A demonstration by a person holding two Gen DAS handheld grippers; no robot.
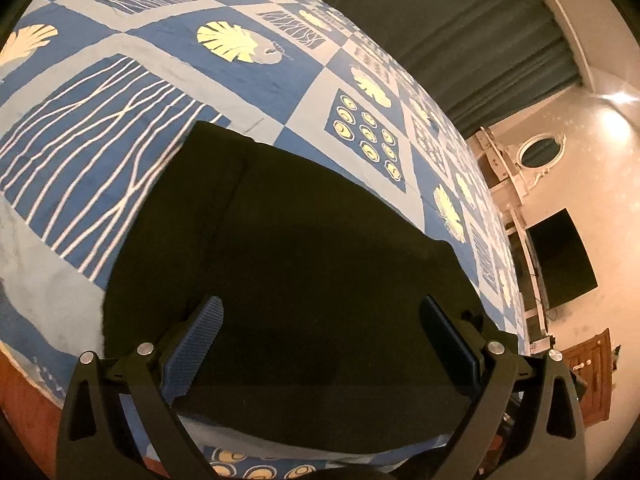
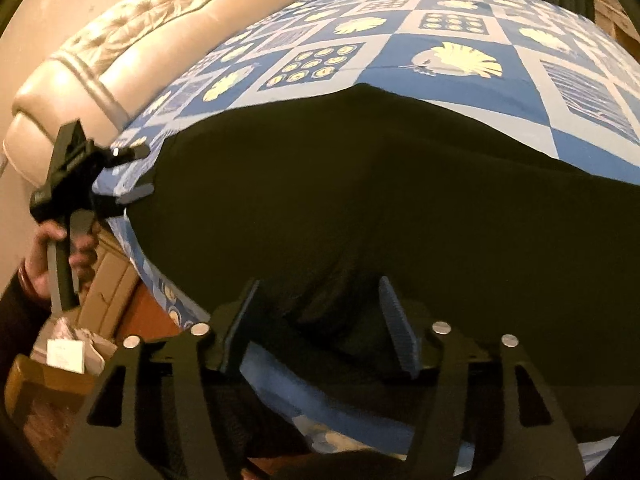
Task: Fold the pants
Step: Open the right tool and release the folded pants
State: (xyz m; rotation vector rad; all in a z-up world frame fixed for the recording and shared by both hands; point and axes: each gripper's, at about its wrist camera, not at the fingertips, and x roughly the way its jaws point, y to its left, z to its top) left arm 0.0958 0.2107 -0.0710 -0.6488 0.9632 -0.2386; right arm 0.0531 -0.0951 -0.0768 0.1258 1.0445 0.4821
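Dark pants (image 1: pixel 304 264) lie flat on a bed with a blue patterned sheet (image 1: pixel 120 120). In the left wrist view my left gripper (image 1: pixel 322 320) is open, its blue-padded fingers (image 1: pixel 192 352) spread above the near edge of the pants. In the right wrist view the pants (image 2: pixel 380 184) spread wide across the sheet (image 2: pixel 460 40). My right gripper (image 2: pixel 318 312) is open over the near edge of the cloth. The left gripper (image 2: pixel 136 172) also shows there at the left, held by a hand at the pants' left end, fingers apart.
A beige tufted headboard (image 2: pixel 104 56) stands beyond the bed's left end. Dark curtains (image 1: pixel 460 40), a dark wall screen (image 1: pixel 560 260), a white dresser with an oval mirror (image 1: pixel 540 152) and a wooden door (image 1: pixel 592 376) lie past the bed. Wooden furniture (image 2: pixel 120 292) stands beside the bed.
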